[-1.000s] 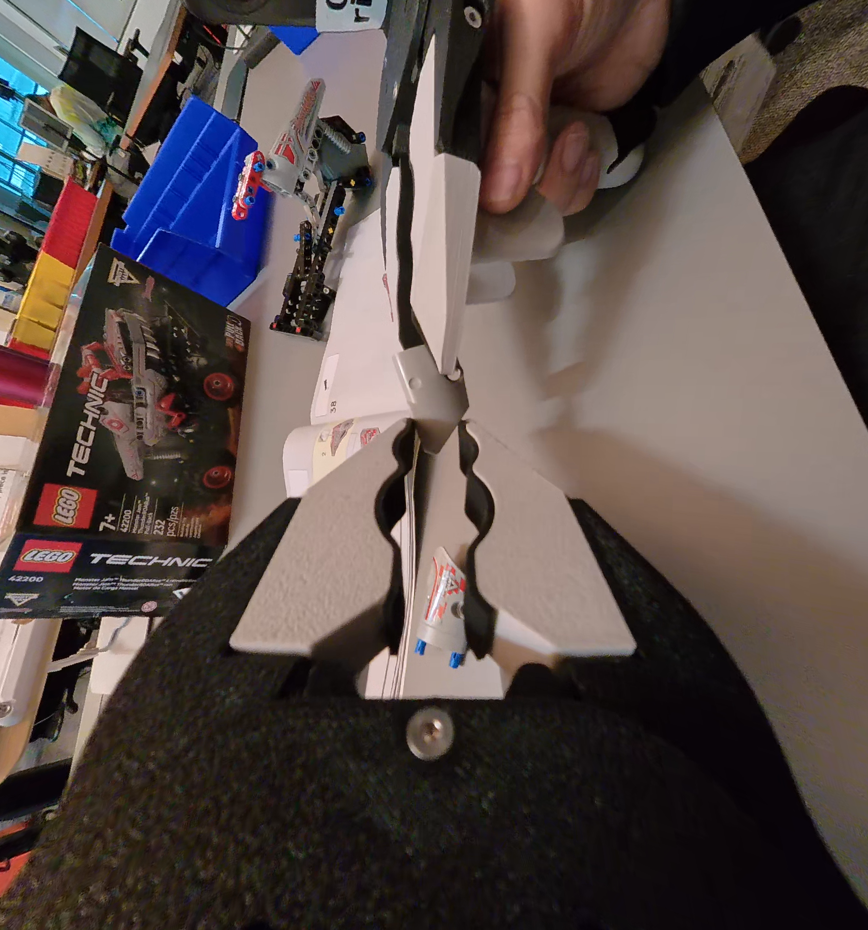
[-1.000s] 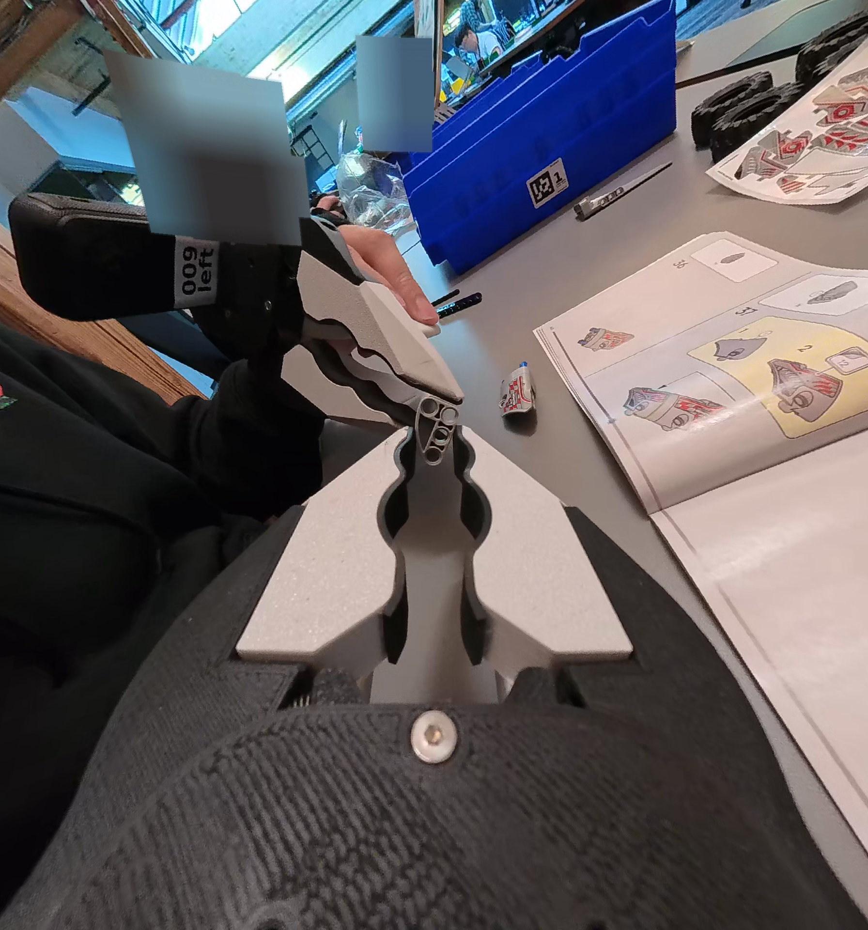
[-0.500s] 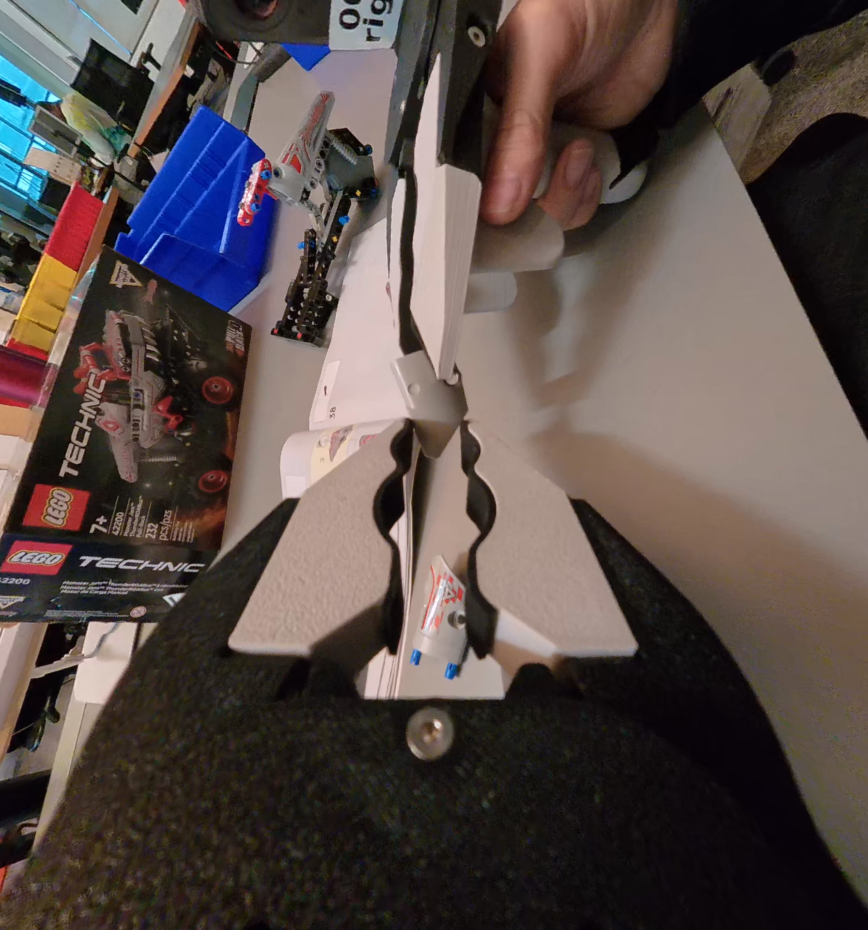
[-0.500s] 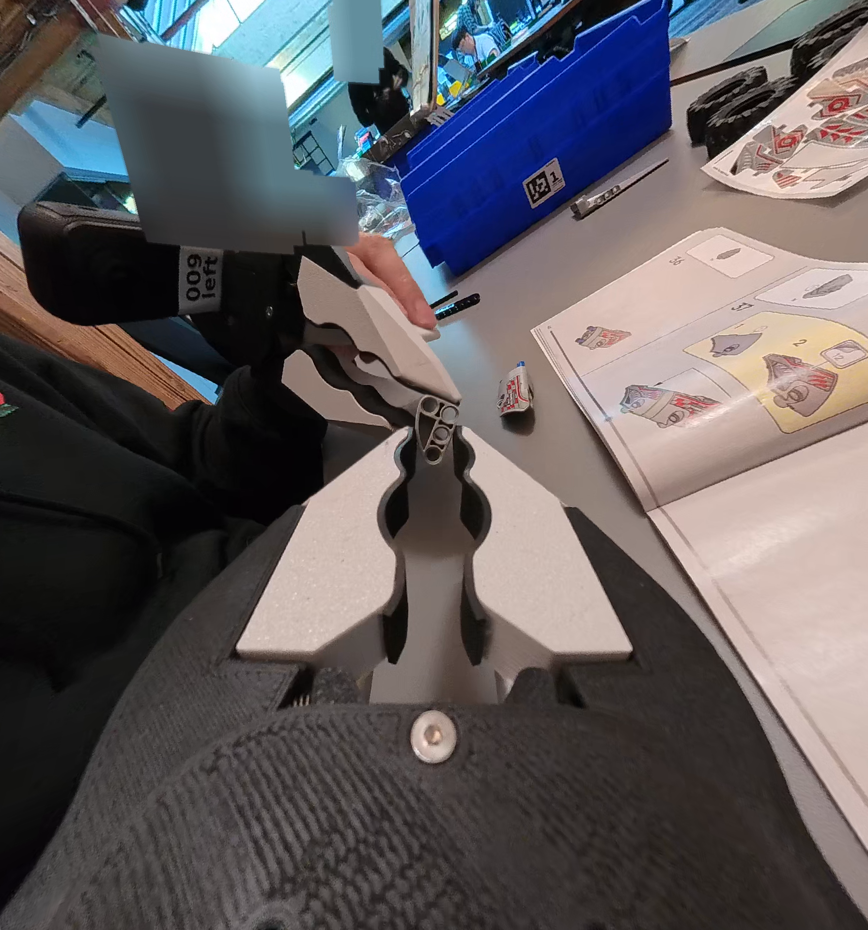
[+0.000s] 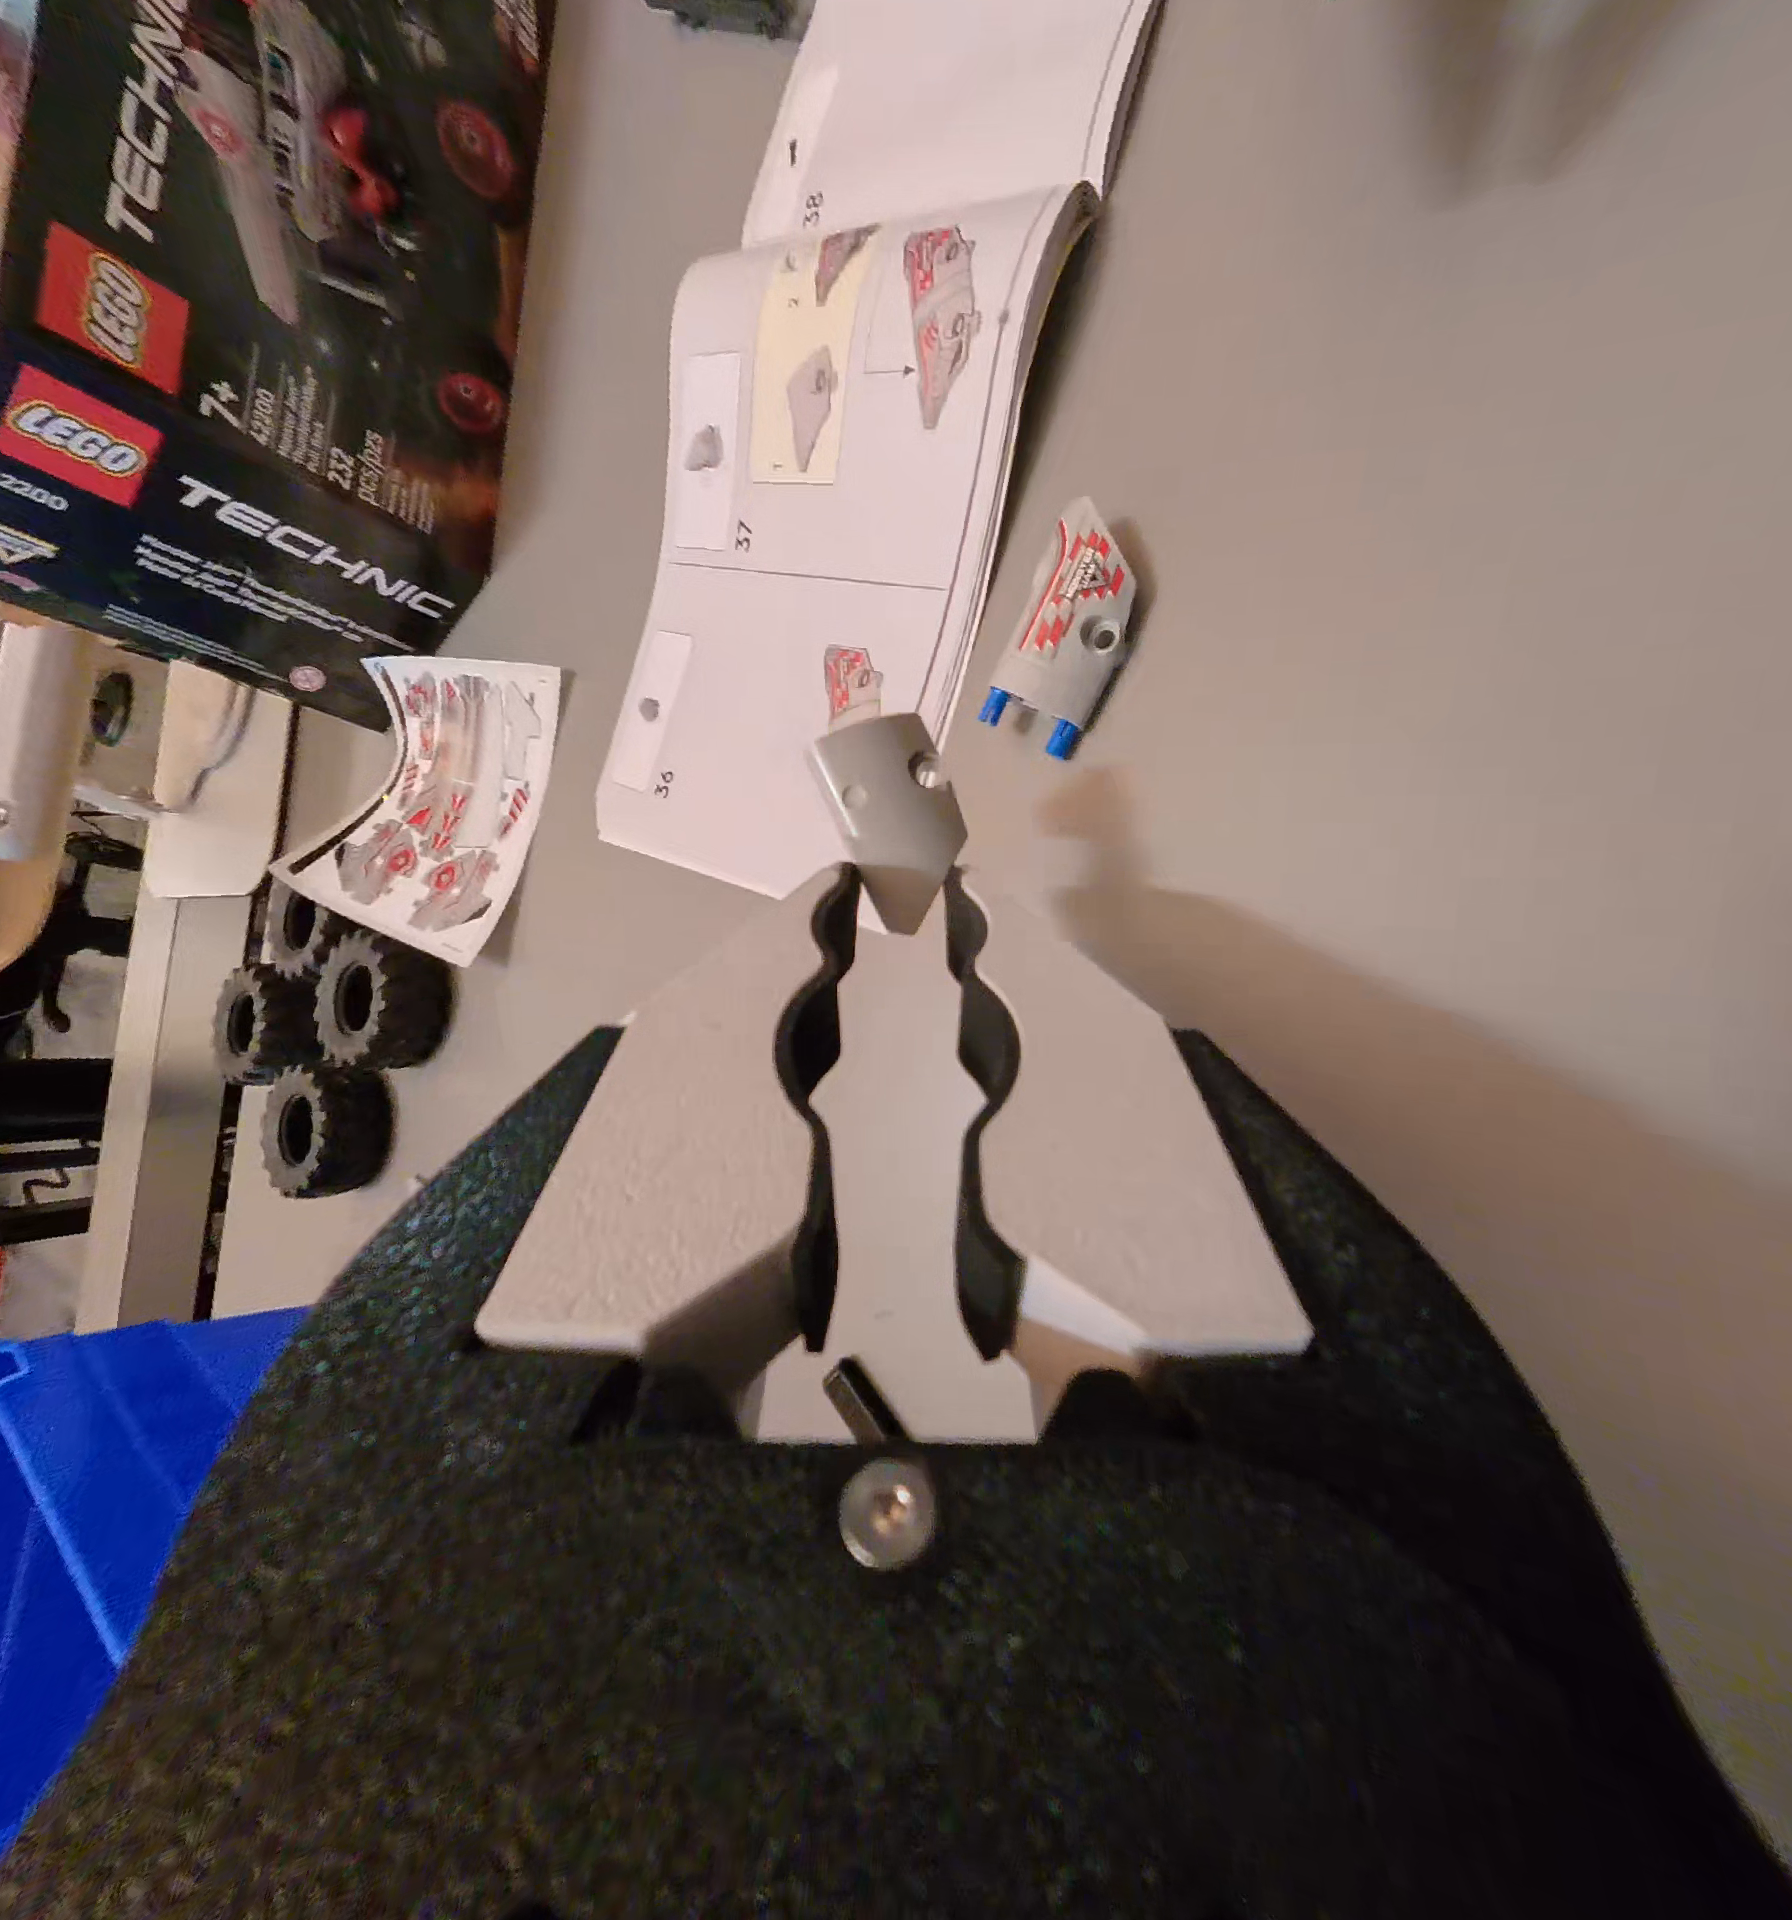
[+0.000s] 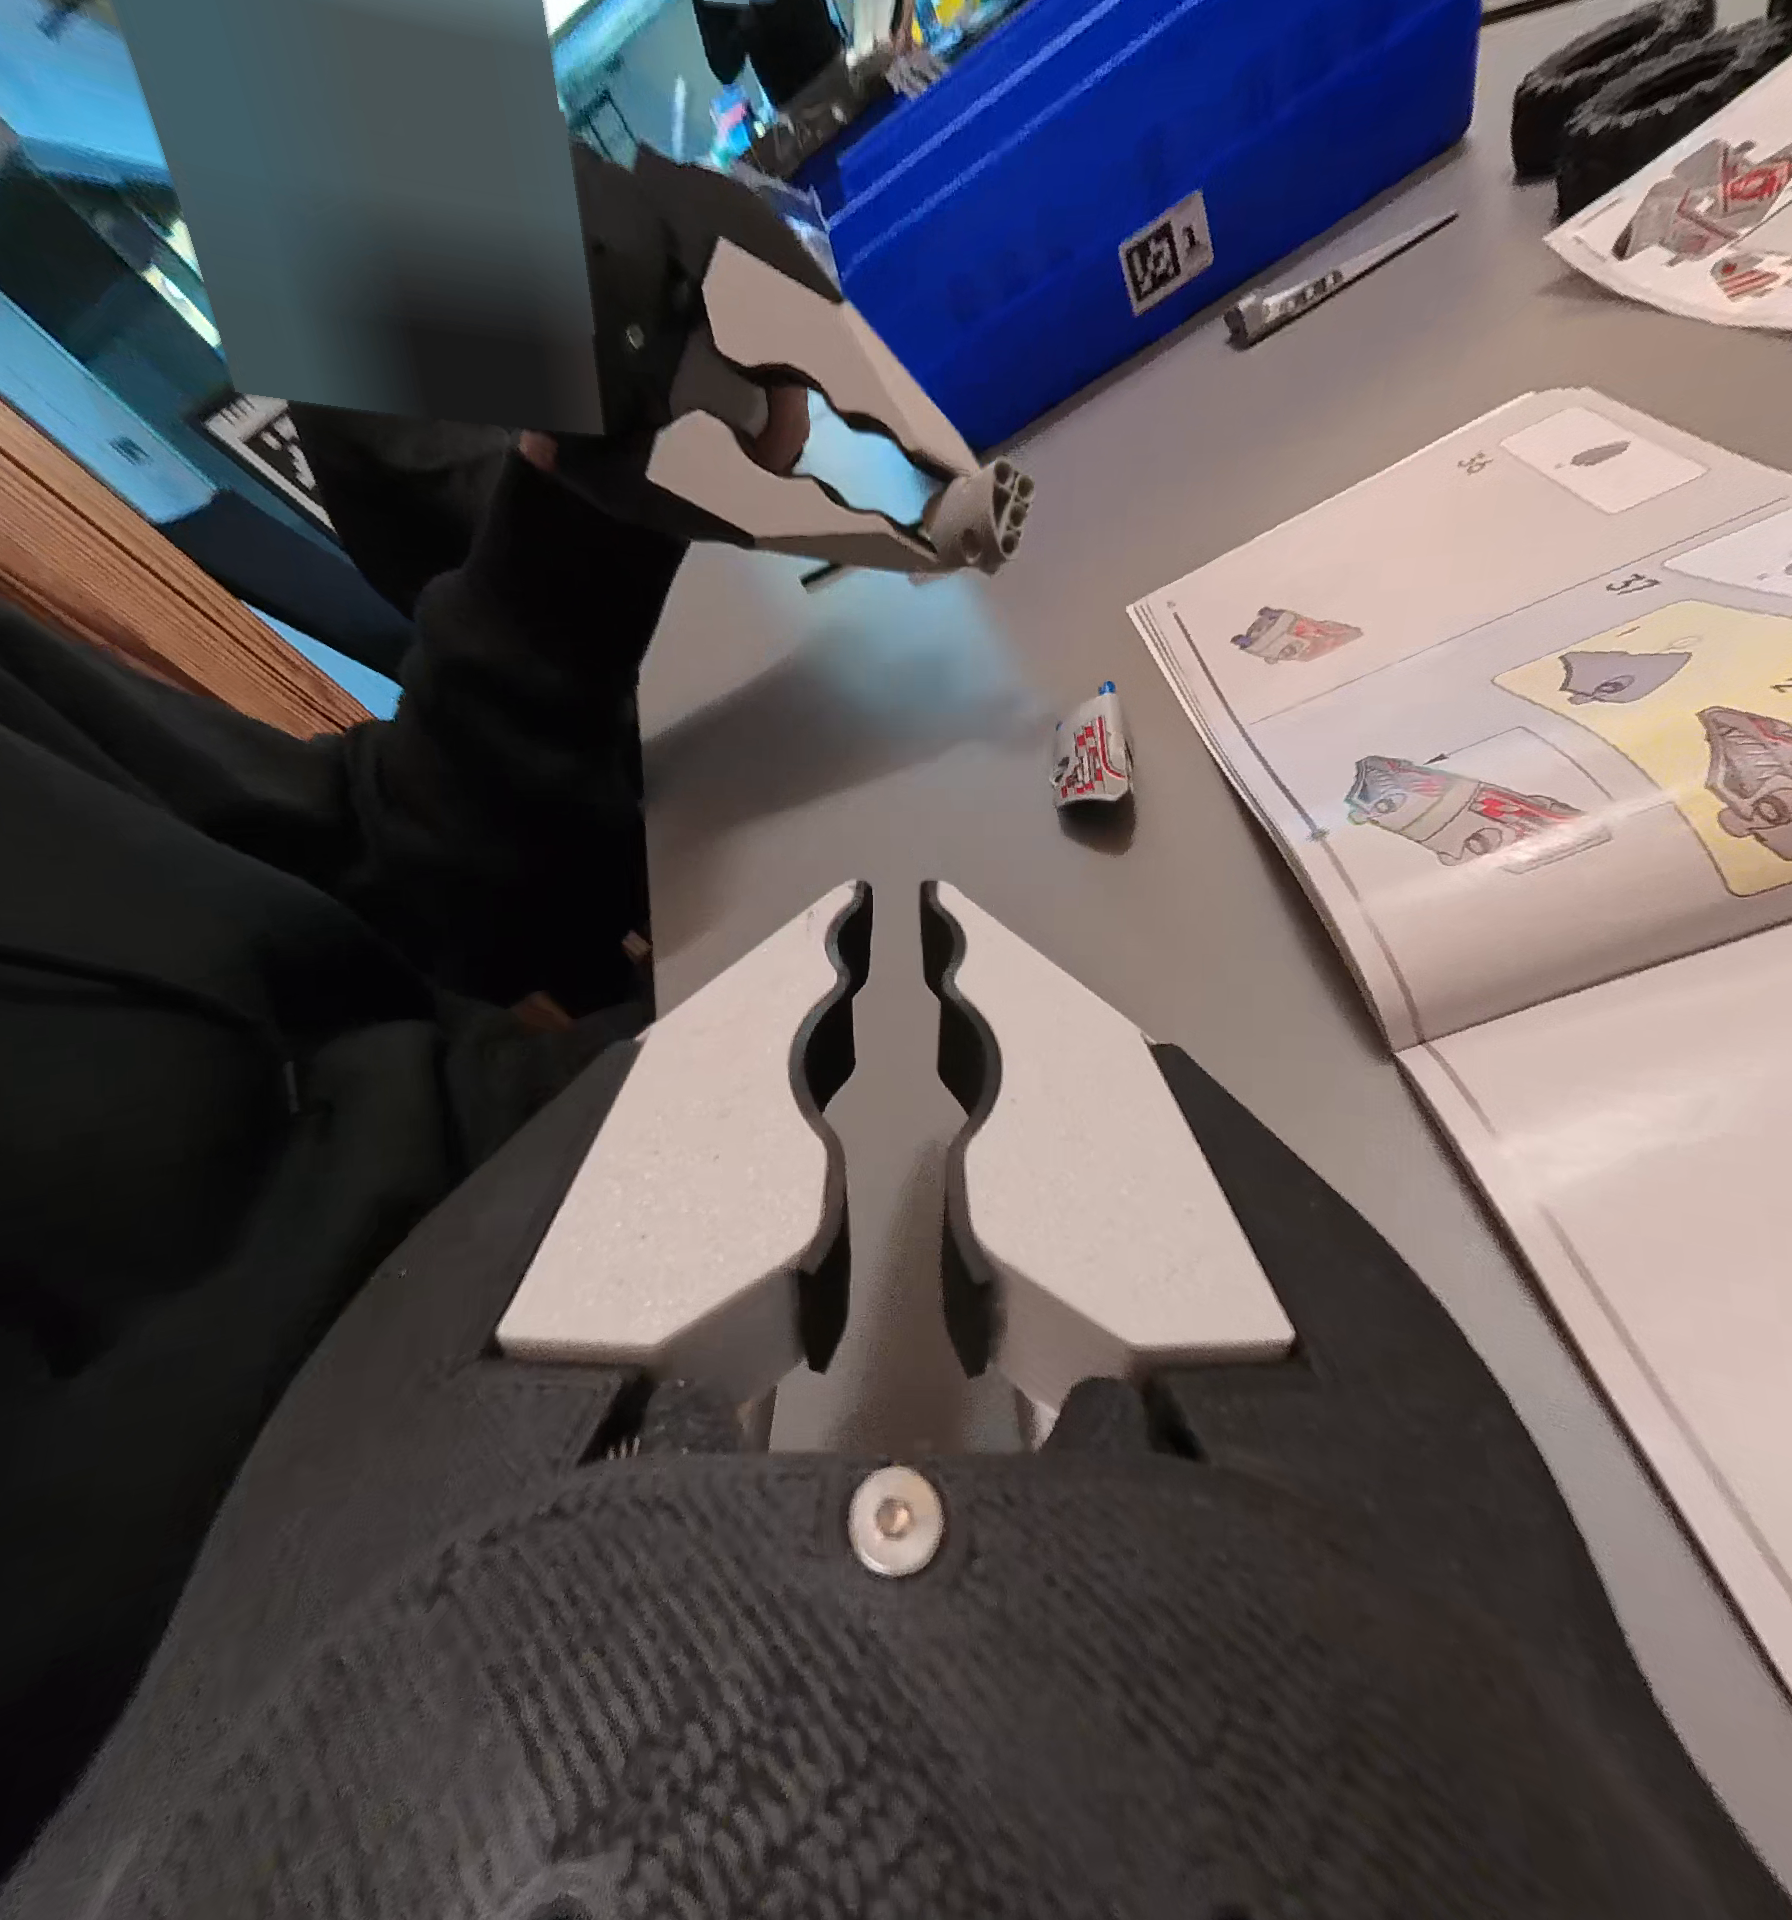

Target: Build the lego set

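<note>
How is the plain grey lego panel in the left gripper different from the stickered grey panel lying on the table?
The plain grey lego panel is bare; the stickered grey panel carries a red-and-white sticker and two blue pins. The plain one is pinched at the left gripper tips above the grey table; the stickered one lies loose there. Both are grey angled panels.

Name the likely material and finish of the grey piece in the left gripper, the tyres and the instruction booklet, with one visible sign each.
Grey piece: probably hard moulded plastic, satin; crisp edges, round pin holes.
Tyres: likely rubber, matte black; chunky tread blocks.
Instruction booklet: paper, slightly glossy; its thin printed pages curl up.
</note>
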A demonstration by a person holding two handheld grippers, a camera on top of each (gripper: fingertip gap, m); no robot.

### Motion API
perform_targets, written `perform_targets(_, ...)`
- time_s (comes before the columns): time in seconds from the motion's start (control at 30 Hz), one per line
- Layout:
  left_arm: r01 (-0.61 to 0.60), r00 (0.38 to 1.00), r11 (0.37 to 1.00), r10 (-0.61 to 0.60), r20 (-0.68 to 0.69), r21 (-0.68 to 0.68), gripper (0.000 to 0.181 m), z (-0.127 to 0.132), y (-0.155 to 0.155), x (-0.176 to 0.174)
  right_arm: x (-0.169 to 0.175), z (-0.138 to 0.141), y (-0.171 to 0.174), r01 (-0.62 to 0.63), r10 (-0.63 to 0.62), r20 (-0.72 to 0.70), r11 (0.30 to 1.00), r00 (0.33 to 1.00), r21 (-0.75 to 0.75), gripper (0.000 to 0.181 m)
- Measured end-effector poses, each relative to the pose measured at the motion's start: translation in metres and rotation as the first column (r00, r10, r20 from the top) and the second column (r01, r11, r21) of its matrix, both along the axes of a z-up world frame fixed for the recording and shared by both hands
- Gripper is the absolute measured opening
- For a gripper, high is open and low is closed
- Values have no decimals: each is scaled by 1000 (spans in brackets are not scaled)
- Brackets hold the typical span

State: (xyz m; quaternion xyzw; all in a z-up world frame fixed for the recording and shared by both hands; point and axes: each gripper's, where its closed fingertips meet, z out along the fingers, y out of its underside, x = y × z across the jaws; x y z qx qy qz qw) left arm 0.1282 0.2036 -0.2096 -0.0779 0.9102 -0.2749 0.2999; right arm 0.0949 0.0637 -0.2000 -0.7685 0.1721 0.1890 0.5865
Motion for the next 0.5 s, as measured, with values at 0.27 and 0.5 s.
perform_targets(0.27,29,999,999,-27,-47,36,13,-14,-7,-2,-6,-16,7,-7,17,79,992,997,-123,8)
perform_targets(0.5,45,997,998,-42,-63,42,13,-17,-11,-4,-5,-22,8,5,10,92,986,996,-165,6)
